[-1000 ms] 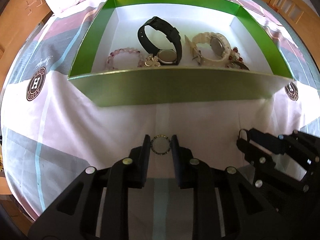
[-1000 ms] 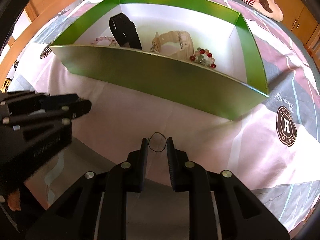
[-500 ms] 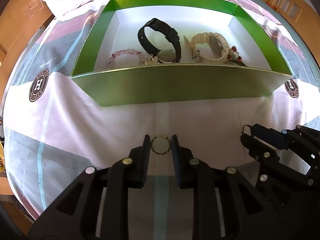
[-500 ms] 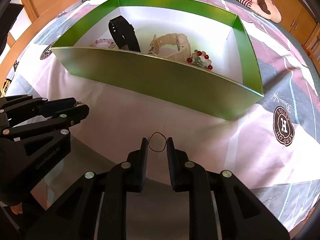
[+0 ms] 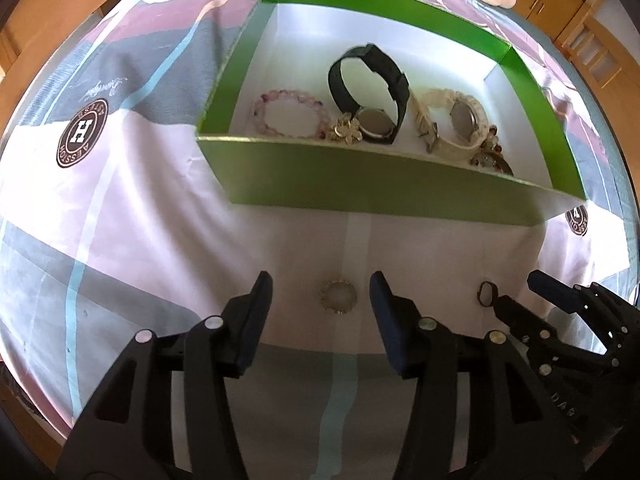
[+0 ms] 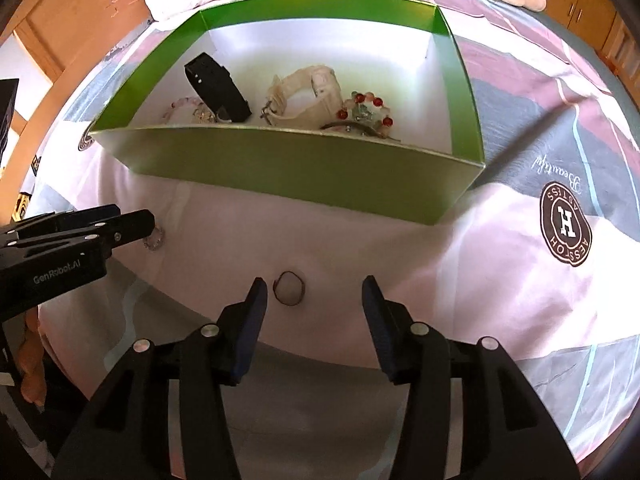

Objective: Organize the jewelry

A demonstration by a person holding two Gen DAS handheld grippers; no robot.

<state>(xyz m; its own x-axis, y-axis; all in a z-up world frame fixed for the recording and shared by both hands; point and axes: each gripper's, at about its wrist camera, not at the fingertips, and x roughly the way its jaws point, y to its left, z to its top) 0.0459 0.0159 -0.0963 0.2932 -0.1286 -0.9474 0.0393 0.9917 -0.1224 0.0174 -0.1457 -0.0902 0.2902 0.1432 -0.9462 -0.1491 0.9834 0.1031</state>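
My left gripper: jaws just opened, beaded ring lies loose between, before the green box
My right gripper: jaws just opened, thin ring lies loose between, before that box

Both grippers point steeply down at the bed, side by side. The left gripper has its fingers spread well apart; they have just been opening, and the small ring lying between them isn't touched by either pad. Same story on the right gripper: its fingers have just been opening too, with a thin ring loose in the gap, nearer the left finger but clear of it. From each camera the other gripper shows at the frame edge, close by. A bit of the person's hand peeks out under the left gripper's body.
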